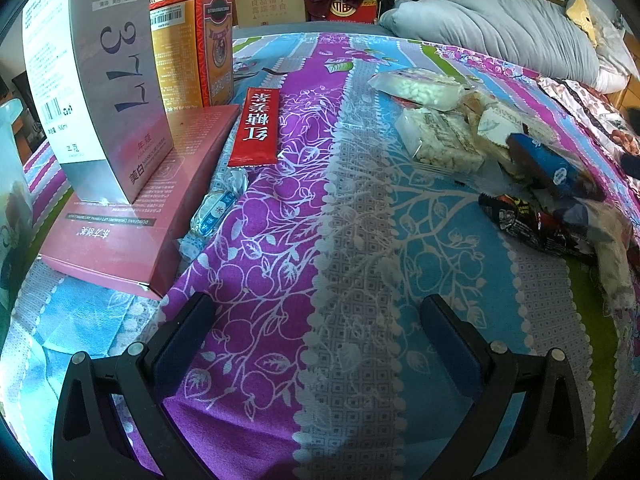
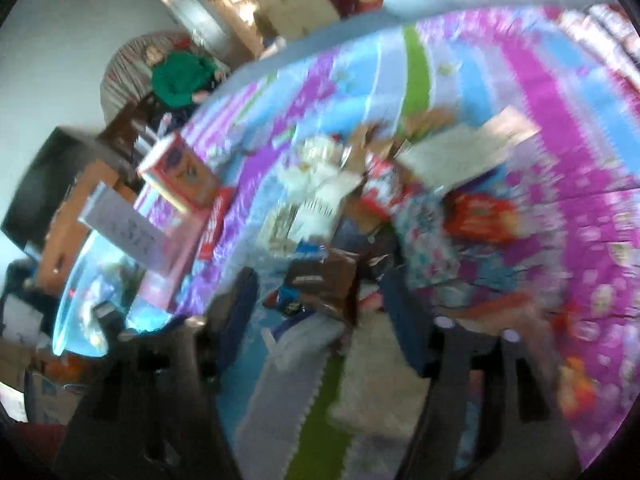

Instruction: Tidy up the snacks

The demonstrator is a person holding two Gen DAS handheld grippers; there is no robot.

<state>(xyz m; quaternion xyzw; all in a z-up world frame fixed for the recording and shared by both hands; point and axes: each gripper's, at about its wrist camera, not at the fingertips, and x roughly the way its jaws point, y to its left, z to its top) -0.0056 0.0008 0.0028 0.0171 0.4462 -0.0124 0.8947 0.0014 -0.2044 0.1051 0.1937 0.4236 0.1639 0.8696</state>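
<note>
My left gripper (image 1: 318,312) is open and empty, low over the patterned bedspread (image 1: 280,240). A red sachet (image 1: 256,128) and a small blue-white candy (image 1: 216,210) lie beside a flat pink box (image 1: 136,220). A pile of snacks lies to the right: clear packs of white puffs (image 1: 420,88), a blue wrapper (image 1: 548,160) and a black-red packet (image 1: 528,224). The right wrist view is blurred. My right gripper (image 2: 320,292) is open above the snack pile, with a brown packet (image 2: 324,280) between the jaws; I cannot tell if it touches them.
A tall white box (image 1: 96,80) stands on the pink box, with an orange-red box (image 1: 192,52) behind it. A grey pillow (image 1: 500,28) lies at the far right. Cardboard boxes (image 1: 272,0) stand beyond the bed. A red snack bag (image 2: 480,216) lies in the right wrist view.
</note>
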